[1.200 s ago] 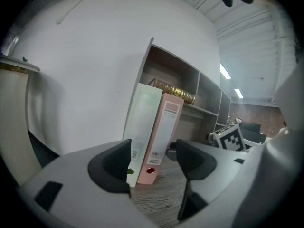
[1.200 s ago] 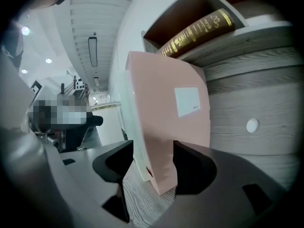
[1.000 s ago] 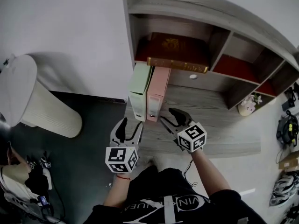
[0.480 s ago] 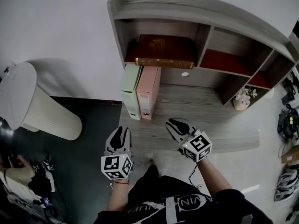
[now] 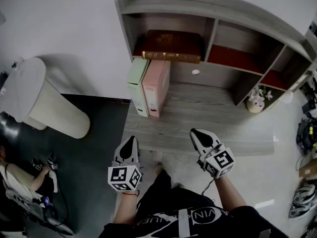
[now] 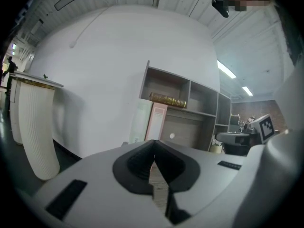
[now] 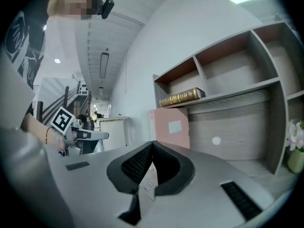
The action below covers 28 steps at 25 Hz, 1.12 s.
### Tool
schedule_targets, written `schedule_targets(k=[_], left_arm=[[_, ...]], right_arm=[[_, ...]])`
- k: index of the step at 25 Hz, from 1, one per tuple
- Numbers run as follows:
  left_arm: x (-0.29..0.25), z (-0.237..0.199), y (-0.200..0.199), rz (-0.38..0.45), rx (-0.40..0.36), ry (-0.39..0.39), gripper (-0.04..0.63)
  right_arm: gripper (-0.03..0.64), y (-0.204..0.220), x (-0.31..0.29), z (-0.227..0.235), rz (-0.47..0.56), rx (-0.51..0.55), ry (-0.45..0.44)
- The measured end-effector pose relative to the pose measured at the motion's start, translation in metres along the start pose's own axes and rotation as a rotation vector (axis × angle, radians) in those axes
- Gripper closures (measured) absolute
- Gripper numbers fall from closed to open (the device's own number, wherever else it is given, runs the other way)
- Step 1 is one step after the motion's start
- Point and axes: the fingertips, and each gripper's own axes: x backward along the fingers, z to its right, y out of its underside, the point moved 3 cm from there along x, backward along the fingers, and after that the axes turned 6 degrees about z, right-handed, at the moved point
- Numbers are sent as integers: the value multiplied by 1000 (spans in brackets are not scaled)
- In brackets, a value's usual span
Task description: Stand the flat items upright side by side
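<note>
A pale green folder (image 5: 135, 83) and a pink folder (image 5: 155, 86) stand upright side by side at the desk's back left, under the shelf. Both also show in the left gripper view, the green folder (image 6: 140, 120) left of the pink folder (image 6: 157, 121). The right gripper view shows the pink folder (image 7: 170, 126). My left gripper (image 5: 130, 144) is at the desk's front edge, apart from them, shut and empty after its jaws have just been closing. My right gripper (image 5: 202, 136) is over the front edge further right, also shut on nothing after closing.
A dark red book (image 5: 171, 43) with a gilt edge lies flat on the shelf above the folders. A small flower pot (image 5: 255, 101) stands at the desk's (image 5: 208, 118) back right. A white ribbed cylinder (image 5: 37, 103) stands on the dark floor to the left.
Both grippers have drawn back from the folders toward the desk's front edge, and their jaws have gone from open to shut. The folders stay upright where they were.
</note>
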Motion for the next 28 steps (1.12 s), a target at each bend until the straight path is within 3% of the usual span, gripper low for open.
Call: schedule_targets(k=[4, 16, 28], left_arm=[[19, 13, 0, 13, -2, -10, 592], [69, 45, 1, 47, -9, -25, 592], [96, 61, -8, 112, -32, -27, 592]], right_arm=[[607, -8, 22, -7, 16, 26, -2], [607, -9, 83, -27, 39, -31, -5], [607, -16, 107, -38, 74, -12, -9]])
